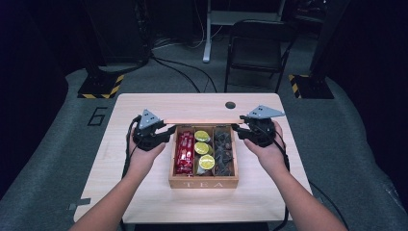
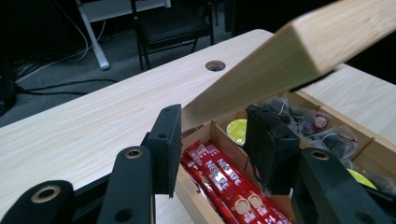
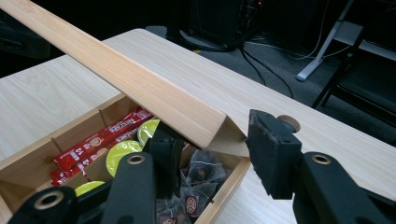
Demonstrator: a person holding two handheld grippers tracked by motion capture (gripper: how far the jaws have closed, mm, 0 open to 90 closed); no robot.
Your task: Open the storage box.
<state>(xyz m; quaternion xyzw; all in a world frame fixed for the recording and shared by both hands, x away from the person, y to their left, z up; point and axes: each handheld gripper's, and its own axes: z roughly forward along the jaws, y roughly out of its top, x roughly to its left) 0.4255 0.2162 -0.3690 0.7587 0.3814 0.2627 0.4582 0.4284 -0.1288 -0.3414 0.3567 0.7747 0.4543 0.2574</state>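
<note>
Here, nearest the camera in the high view, two forearms enter from the bottom edge and angle inward toward a wooden tea box (image 1: 203, 183) that sits at the middle of the table (image 1: 144, 202), its front wall lettered TEA. The left gripper (image 1: 166, 131) stands at the box's left rear corner and the right gripper (image 1: 237, 129) at its right rear corner; each hand wraps its tool from below, jaws pointing inward toward each other.

Between them runs the lid (image 1: 202, 121), hinged along the box's far edge and raised, so that its long axis lies across the table from one gripper to the other. Both hands are about equally near it, one at each end. The left gripper view shows the lid's (image 2: 280, 60) end set between the two black jaws, which appear clamped on its corner; the right gripper view likewise shows the lid's (image 3: 140, 84) other end caught between the jaws, pads seemingly pressed to the wood. The coming swing of the lid, whichever way, turns on that far hinge line, so both ends would need to travel together.

Under the lid lie three compartments: red sachets (image 1: 184, 151) on the left, yellow-green capsules (image 1: 203, 148) in the middle, dark tea bags (image 1: 223, 149) on the right. Beyond, a round cable hole (image 1: 230, 105) pierces the table's far edge, and a chair (image 1: 257, 50) stands on the floor.
</note>
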